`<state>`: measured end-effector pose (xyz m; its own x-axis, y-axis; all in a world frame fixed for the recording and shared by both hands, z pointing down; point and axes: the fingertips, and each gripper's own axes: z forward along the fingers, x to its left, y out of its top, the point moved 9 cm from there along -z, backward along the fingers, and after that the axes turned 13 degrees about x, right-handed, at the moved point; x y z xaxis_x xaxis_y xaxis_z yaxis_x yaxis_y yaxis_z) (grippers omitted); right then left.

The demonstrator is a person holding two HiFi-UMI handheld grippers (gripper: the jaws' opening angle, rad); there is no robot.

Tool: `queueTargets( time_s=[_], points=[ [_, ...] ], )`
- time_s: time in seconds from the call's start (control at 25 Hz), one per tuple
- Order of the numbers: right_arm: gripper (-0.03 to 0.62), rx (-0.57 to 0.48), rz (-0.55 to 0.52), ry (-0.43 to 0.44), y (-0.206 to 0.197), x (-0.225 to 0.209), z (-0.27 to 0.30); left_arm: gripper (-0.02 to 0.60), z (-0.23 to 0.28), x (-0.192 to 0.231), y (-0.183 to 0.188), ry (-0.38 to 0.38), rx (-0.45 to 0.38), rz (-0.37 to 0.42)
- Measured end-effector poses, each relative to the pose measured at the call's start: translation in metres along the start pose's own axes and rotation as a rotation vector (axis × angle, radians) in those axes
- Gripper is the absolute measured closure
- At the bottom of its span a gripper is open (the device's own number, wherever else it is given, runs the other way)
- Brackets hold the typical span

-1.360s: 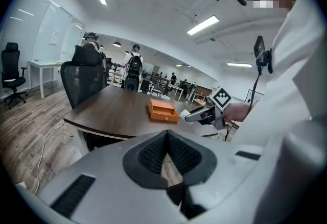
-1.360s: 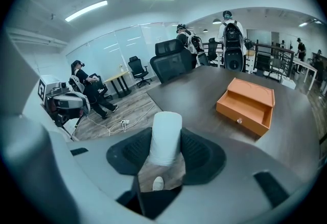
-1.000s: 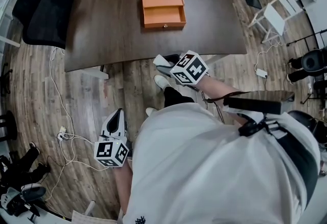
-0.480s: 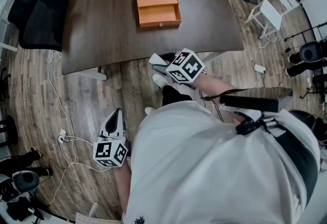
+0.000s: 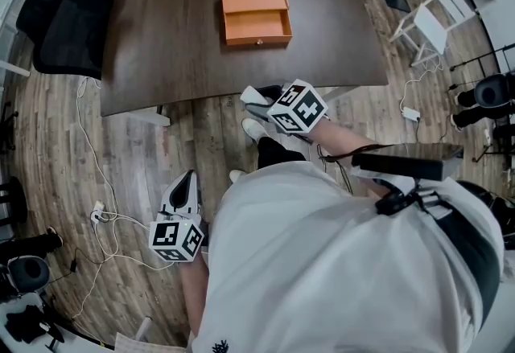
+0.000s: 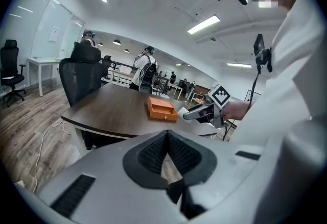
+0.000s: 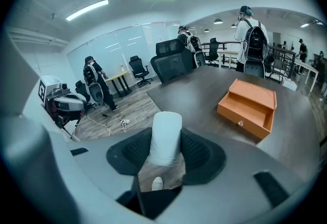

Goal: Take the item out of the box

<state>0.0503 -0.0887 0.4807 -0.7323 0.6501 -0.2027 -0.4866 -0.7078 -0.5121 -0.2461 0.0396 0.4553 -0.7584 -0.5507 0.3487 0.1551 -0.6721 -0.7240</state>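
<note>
"On the table (image 5: 161, 38), is the orange box (image 5: 256, 14) emptied?"

"Its drawer (image 5: 257, 23) stands pulled open and looks bare from my head view. The white roll (image 7: 166, 133) is out of it. It's clamped between the pads of my right gripper (image 5: 251, 96), one end poking past the tips, off the table's near edge and above the floor."

"And your other tool?"

"My left gripper (image 5: 185, 179) hangs low at my side, jaws together on nothing."

"So what's left?"

"Only setting it down, I reckon. I'd carry it level, lower it onto bare tabletop well apart from the box, and not loosen until its base sits flat. A roll let go tilted may tip and wander off the edge."
</note>
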Motion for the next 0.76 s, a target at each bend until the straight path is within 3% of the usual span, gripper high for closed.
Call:
queueTargets(
  time_s=[0.76],
  points=[
    [0.424,-0.001,-0.006,-0.004,0.0072,-0.0020,0.0043,0.572,-0.0001,0.0067,0.0028,-0.001,-0.003,0.000]
  ],
)
